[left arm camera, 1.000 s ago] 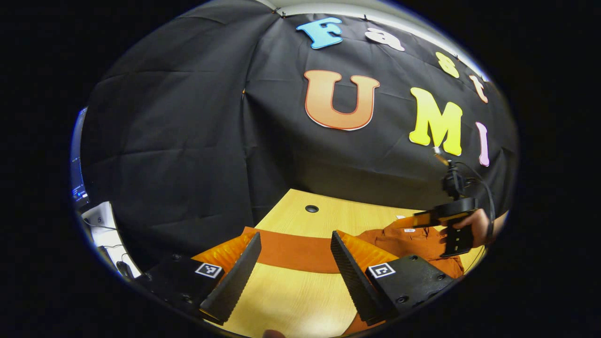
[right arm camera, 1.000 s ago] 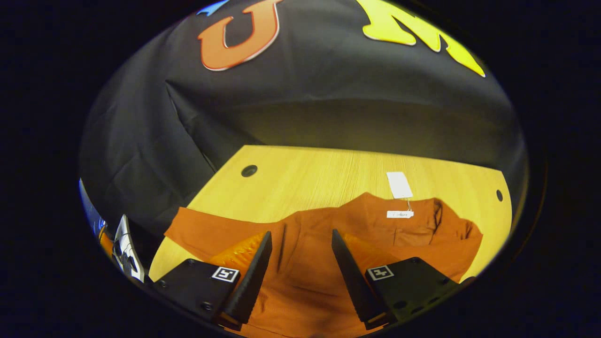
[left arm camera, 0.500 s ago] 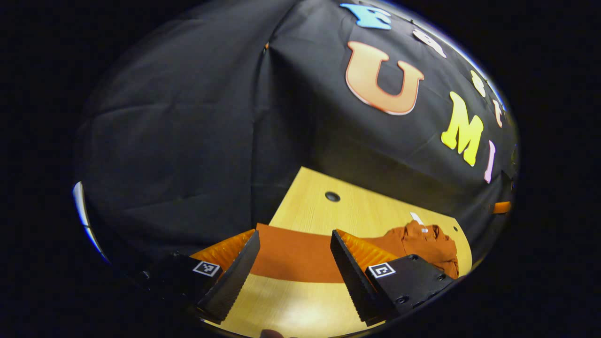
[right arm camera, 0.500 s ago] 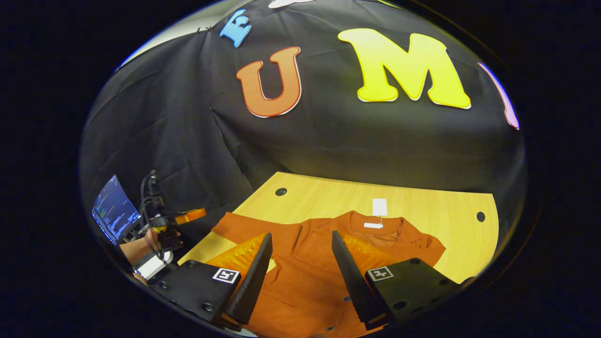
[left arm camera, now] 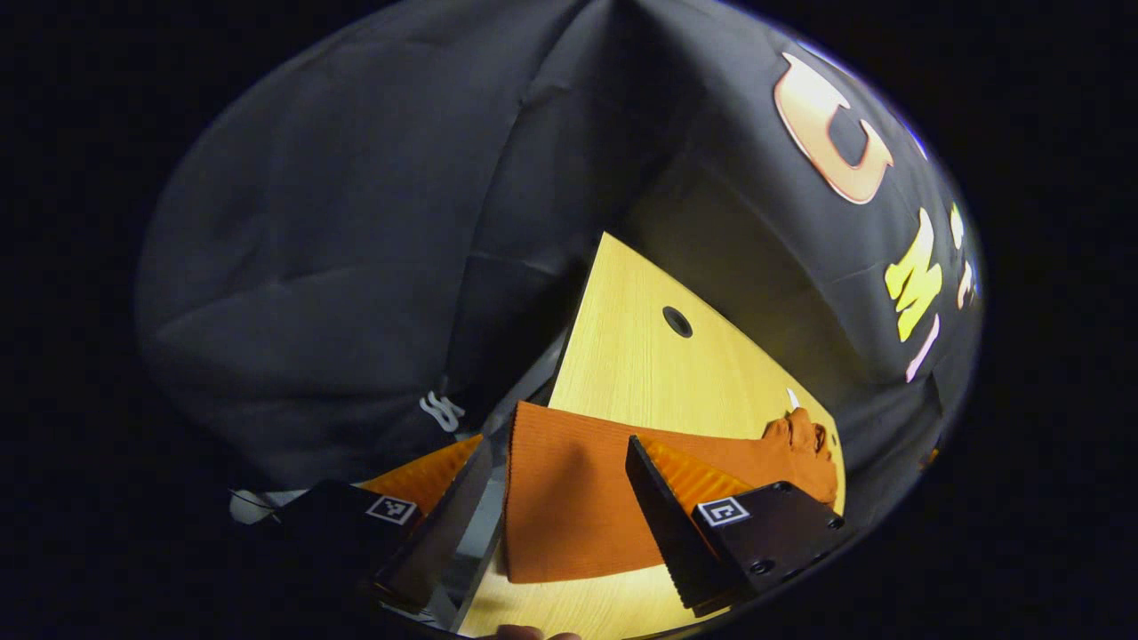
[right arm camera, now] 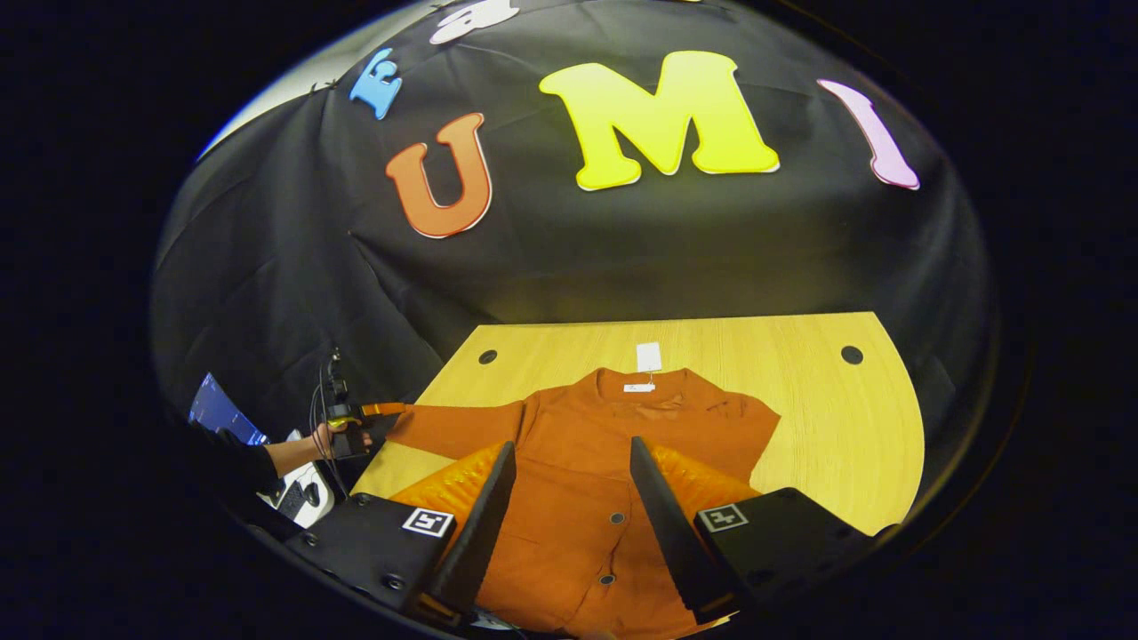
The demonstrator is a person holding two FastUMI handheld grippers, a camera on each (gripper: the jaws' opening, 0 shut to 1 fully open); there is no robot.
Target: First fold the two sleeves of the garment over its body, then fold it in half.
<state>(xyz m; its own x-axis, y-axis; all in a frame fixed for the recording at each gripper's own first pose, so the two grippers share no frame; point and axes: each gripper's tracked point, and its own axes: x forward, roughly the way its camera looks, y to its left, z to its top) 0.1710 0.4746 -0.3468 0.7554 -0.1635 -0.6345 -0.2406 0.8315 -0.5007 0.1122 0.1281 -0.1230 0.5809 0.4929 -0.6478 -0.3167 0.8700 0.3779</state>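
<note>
With both grippers' jaws apart, left gripper [left arm camera: 556, 524] frames the sleeve [left arm camera: 569, 498] at the desk [left arm camera: 640, 373] edge; right gripper [right arm camera: 569, 524] frames the garment [right arm camera: 587, 444] body.

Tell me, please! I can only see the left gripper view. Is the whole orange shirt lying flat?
Observer: Mostly. In the right gripper view the garment lies spread on the table, buttons facing up.
Operator: Where is the other hand-held gripper?
Observer: The right hand-held gripper hangs open over the garment's lower half, gripping nothing.
Operator: Do both sleeves stick out?
Observer: No. One sleeve stretches out sideways, with your left hand-held gripper at its cuff. No sleeve reaches out on the far side.
</note>
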